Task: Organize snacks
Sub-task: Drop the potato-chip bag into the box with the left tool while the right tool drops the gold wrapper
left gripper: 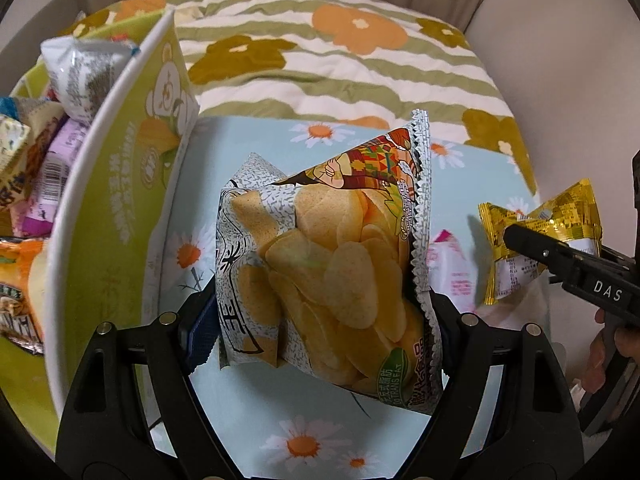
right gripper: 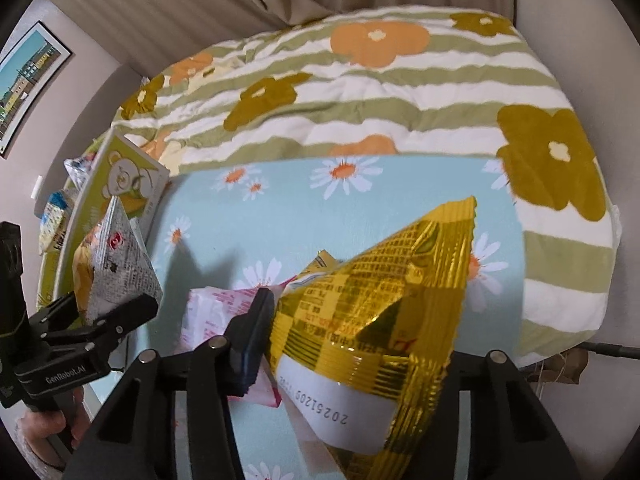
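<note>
My left tool [left gripper: 320,304] clamps the light, crushable chip bag [left gripper: 332,264]; my right tool [right gripper: 352,344] pinches the slippery gold packet [right gripper: 372,320].

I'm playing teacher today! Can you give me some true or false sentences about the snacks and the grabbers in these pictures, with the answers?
1. The left gripper holds a chip bag. True.
2. The right gripper is empty. False: it is shut on a gold packet.
3. The green box already has snacks in it. True.
4. The chip bag lies inside the box. False: it is held up over the daisy cloth, beside the box.
5. A pink packet lies on the cloth. True.
</note>
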The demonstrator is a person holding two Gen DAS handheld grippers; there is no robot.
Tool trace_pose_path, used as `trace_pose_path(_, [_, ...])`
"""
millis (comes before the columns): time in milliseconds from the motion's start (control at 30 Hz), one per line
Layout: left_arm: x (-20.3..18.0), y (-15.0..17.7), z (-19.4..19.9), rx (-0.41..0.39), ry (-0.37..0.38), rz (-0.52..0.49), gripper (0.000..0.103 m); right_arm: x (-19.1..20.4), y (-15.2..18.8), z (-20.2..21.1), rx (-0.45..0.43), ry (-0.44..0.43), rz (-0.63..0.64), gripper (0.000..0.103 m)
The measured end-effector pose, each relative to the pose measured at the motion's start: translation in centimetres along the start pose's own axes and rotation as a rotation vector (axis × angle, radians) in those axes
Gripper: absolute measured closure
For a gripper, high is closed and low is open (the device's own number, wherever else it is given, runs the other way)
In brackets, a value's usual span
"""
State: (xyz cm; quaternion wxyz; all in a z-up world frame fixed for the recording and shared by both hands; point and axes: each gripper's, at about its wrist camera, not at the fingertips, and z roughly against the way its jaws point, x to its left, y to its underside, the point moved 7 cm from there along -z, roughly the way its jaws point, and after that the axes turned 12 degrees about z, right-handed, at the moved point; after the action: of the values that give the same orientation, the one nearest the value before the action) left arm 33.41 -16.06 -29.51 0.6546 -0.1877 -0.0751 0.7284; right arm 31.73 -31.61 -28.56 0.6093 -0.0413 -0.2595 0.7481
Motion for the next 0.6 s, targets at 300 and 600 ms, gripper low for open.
trace_pose_path(300, [-1.5,-0.1,6.7,-0.092,0.055,-0.020,0.022,2.7,-1.1,6.0,-0.083,0.022,0.038,0.057])
trace_pose_path(600, [1.3,-1.1,13.8,-0.191,0.095,0.003,0.022,8.1,-2.4,10.6,-0.159,0.013,0.105,0.057])
